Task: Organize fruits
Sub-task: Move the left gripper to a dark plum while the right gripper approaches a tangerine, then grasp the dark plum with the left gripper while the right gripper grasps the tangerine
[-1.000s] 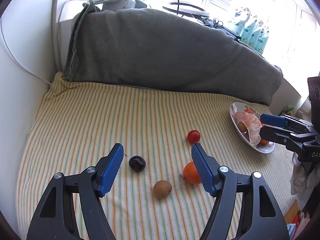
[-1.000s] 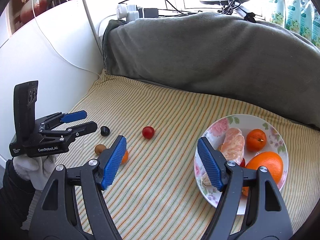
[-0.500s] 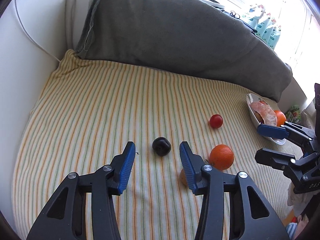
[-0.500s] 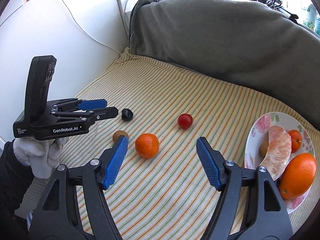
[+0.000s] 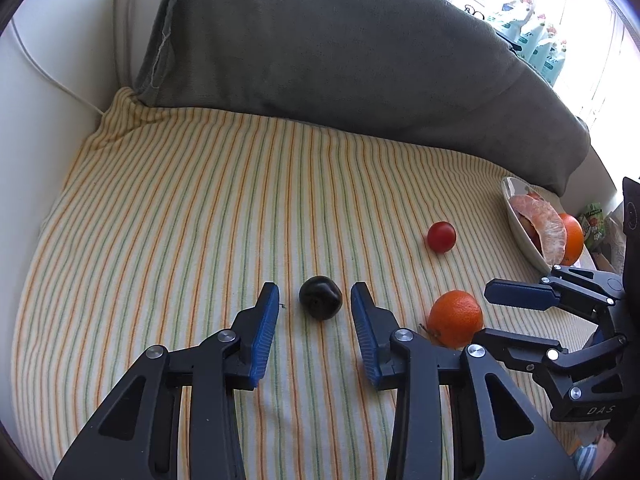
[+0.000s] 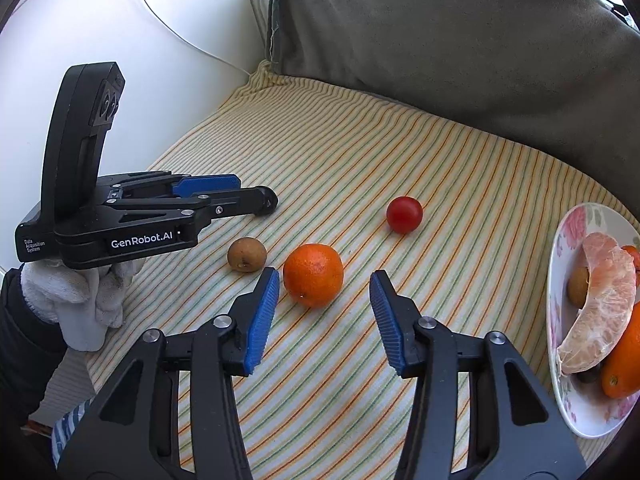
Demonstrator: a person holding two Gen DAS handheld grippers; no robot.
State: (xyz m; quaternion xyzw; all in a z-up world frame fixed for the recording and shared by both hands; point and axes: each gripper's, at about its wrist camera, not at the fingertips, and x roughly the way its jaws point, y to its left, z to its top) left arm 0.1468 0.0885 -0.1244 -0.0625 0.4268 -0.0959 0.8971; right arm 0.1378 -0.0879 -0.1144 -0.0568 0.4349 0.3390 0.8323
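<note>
A dark plum [image 5: 320, 297] lies on the striped cloth between the pads of my left gripper [image 5: 315, 300], whose jaws are closing with a small gap left on each side. In the right wrist view a small orange [image 6: 313, 274] sits just ahead of my right gripper [image 6: 323, 286], close to the left pad; these jaws are closing too and do not touch it. A brown kiwi [image 6: 247, 254] lies left of the orange, a red cherry tomato [image 6: 404, 214] farther back. The left gripper [image 6: 256, 196] hides the plum in this view.
A flowered plate [image 6: 568, 392] at the right holds a peeled citrus piece [image 6: 604, 300], an orange [image 6: 624, 364] and smaller fruits. A grey cushion [image 5: 340, 52] runs along the back, a white wall [image 6: 120, 40] on the left. A gloved hand [image 6: 76, 300] holds the left gripper.
Both grippers have narrowed and dropped closer to the cloth. The left one now frames the plum; the right swung left from the plate to the orange.
</note>
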